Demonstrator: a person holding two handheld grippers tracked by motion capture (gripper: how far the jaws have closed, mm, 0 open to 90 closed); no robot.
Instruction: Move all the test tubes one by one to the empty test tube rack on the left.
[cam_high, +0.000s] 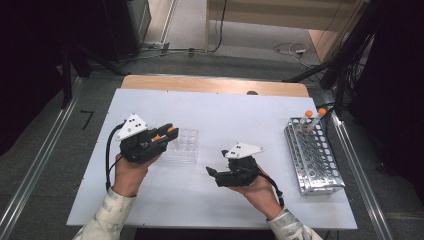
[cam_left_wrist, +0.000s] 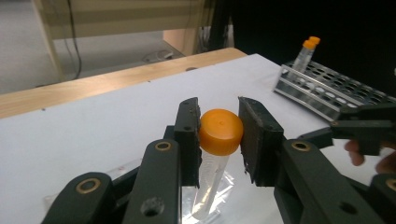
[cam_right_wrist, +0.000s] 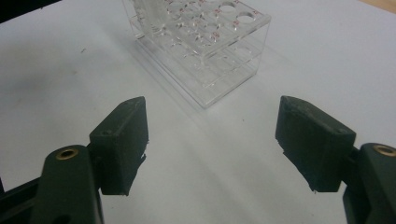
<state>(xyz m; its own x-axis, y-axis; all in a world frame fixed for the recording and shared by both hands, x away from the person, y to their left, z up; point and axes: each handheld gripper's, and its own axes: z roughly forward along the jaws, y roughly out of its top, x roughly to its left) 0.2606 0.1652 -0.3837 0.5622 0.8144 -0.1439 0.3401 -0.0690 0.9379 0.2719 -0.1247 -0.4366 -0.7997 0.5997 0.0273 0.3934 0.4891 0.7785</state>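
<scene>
On the white desk (cam_high: 220, 115), the left gripper (cam_left_wrist: 218, 135) clenches an orange-capped tube (cam_left_wrist: 219, 133) just above the clear plastic rack (cam_high: 181, 144). That rack carries small red markings, too blurred to read. The right gripper (cam_right_wrist: 212, 144) hangs released, nothing between its jaws. Far right lies a metal rack (cam_high: 314, 155).

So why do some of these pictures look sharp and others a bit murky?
High view: even light on the white table, dark surroundings, a little soft overall. Left gripper view: the orange-capped tube between the jaws is crisp, while the metal rack behind blurs. Right gripper view: the clear rack shows mild glare, and the near jaws cast soft shadows.
</scene>
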